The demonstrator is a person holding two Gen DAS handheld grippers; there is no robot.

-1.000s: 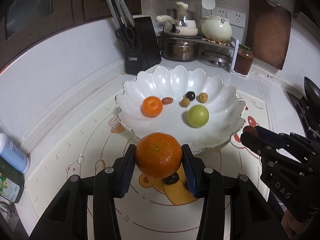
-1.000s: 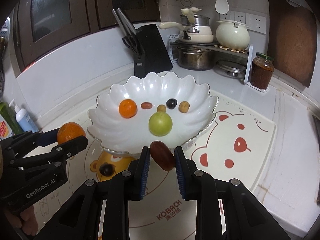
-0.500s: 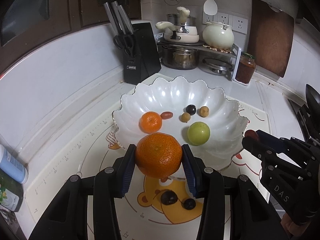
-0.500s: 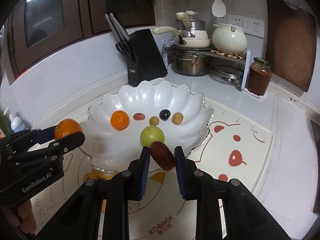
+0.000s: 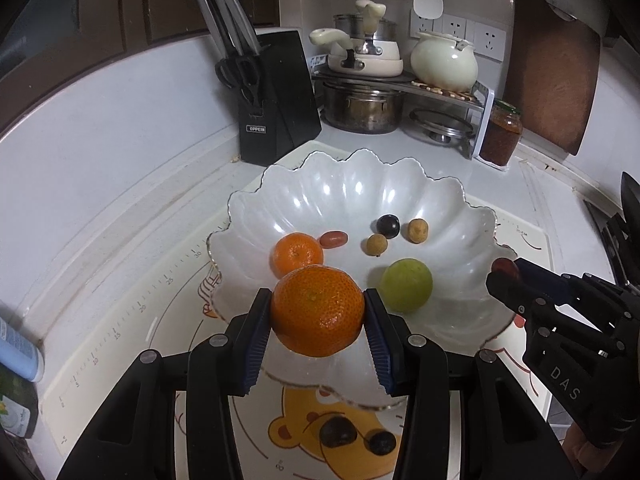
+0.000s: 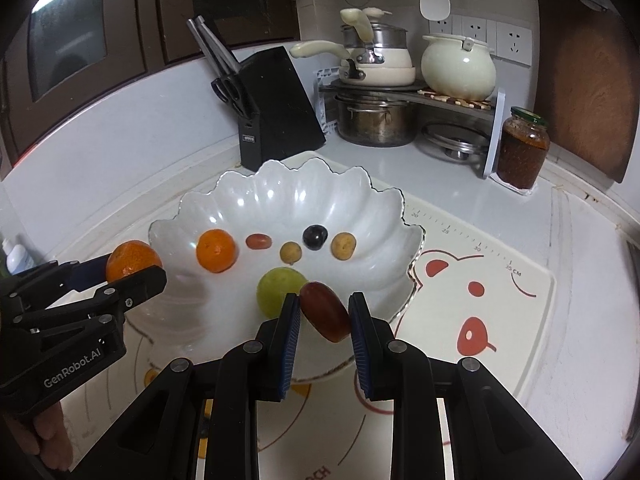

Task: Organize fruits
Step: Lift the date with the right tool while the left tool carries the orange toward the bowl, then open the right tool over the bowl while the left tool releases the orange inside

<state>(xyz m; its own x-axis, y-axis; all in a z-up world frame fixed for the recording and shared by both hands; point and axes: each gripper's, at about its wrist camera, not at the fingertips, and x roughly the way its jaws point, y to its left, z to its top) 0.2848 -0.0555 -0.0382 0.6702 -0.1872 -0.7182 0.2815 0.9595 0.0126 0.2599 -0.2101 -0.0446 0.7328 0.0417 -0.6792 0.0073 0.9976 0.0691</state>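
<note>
My left gripper [image 5: 317, 314] is shut on a large orange mandarin [image 5: 317, 310], held over the near rim of the white scalloped bowl [image 5: 344, 184]. My right gripper [image 6: 324, 316] is shut on a dark red grape [image 6: 325, 311], held over the bowl's near right rim [image 6: 412, 248]. In the bowl lie a small mandarin [image 5: 297, 253], a green round fruit [image 5: 406, 285], a red oval fruit [image 5: 333, 239], a dark grape [image 5: 387, 225] and two small brown fruits [image 5: 377, 245]. Two dark fruits [image 5: 338, 432] lie on the mat in front of the bowl.
A bear-print mat [image 6: 480, 280] covers the counter. A black knife block [image 5: 276, 96] stands behind the bowl. Pots and a rack [image 5: 372, 104], a sauce jar [image 6: 522, 148] and a wooden board [image 5: 552, 68] line the back. Bottles [image 5: 18, 356] stand at far left.
Both grippers have moved forward over the bowl with their fruits still held. The bowl looks nearer and lower in both views.
</note>
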